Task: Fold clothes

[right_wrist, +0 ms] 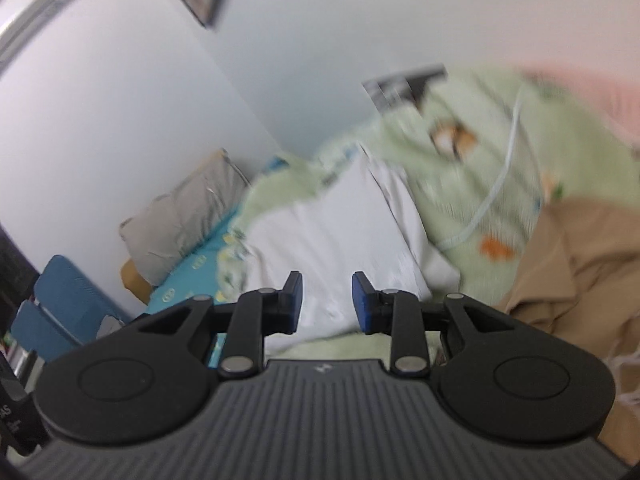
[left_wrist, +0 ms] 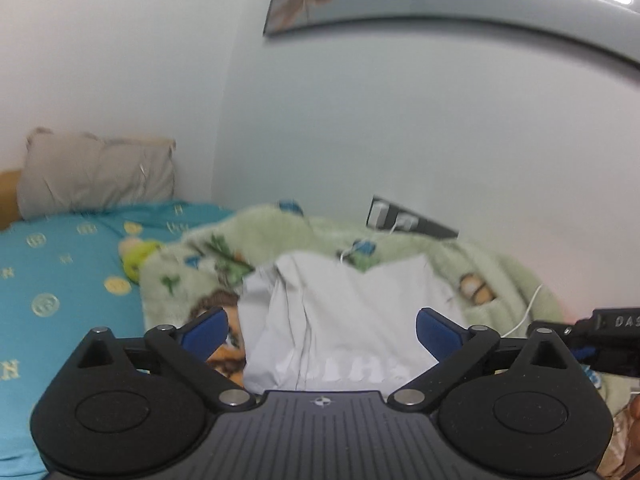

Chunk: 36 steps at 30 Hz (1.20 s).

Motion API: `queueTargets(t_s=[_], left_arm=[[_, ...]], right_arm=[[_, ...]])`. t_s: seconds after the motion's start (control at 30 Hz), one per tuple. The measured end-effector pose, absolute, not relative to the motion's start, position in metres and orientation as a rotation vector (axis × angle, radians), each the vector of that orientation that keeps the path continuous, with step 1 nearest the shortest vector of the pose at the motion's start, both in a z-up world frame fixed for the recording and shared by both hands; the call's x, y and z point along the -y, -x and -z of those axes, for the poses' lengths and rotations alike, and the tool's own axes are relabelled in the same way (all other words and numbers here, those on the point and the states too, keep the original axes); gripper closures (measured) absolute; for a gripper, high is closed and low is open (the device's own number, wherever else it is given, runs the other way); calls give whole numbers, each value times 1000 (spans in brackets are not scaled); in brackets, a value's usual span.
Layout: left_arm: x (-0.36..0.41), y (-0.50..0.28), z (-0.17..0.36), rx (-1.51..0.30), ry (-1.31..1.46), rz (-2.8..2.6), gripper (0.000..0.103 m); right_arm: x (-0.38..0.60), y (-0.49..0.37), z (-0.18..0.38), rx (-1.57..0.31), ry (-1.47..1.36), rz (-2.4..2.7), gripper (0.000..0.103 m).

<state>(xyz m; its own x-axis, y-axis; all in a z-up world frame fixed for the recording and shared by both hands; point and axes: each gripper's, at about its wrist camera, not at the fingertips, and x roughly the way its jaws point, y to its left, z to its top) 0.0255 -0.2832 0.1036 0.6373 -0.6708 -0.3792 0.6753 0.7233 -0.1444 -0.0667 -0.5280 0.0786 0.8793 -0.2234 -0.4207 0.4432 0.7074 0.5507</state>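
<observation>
A light grey folded garment (left_wrist: 340, 312) with white lettering lies on a green patterned blanket (left_wrist: 276, 236) on the bed. My left gripper (left_wrist: 322, 334) hovers over its near edge, wide open, nothing between its blue pads. In the right wrist view the same grey garment (right_wrist: 332, 232) lies ahead. Above its near end my right gripper (right_wrist: 327, 302) is open with a narrower gap and holds nothing. A tan garment (right_wrist: 580, 264) lies crumpled at the right. The right gripper's body (left_wrist: 608, 340) shows at the right edge of the left wrist view.
A grey pillow (left_wrist: 96, 176) leans against the wall at the bed's head, on a turquoise sheet (left_wrist: 60, 272). A white cable (right_wrist: 500, 184) runs over the blanket from a wall socket (left_wrist: 400, 220). A small yellow-green toy (left_wrist: 136, 256) lies by the blanket's edge. A blue chair (right_wrist: 60, 300) stands beside the bed.
</observation>
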Motion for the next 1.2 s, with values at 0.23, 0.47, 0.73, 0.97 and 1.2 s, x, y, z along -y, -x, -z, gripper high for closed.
queueTargets(t_s=[0.23, 0.47, 0.73, 0.97, 1.2], left_arm=[[243, 34, -152, -336, -12, 723, 0], [199, 84, -180, -272, 7, 679, 0], [168, 119, -180, -230, -9, 672, 0], [156, 136, -169, -230, -32, 675, 0], [150, 134, -151, -230, -40, 655, 0]], right_arm=[[484, 115, -141, -191, -516, 339, 4], [445, 140, -156, -190, -407, 331, 4], [403, 158, -143, -160, -307, 348, 4], [373, 160, -130, -143, -234, 359, 3], [359, 152, -110, -169, -225, 364, 3]])
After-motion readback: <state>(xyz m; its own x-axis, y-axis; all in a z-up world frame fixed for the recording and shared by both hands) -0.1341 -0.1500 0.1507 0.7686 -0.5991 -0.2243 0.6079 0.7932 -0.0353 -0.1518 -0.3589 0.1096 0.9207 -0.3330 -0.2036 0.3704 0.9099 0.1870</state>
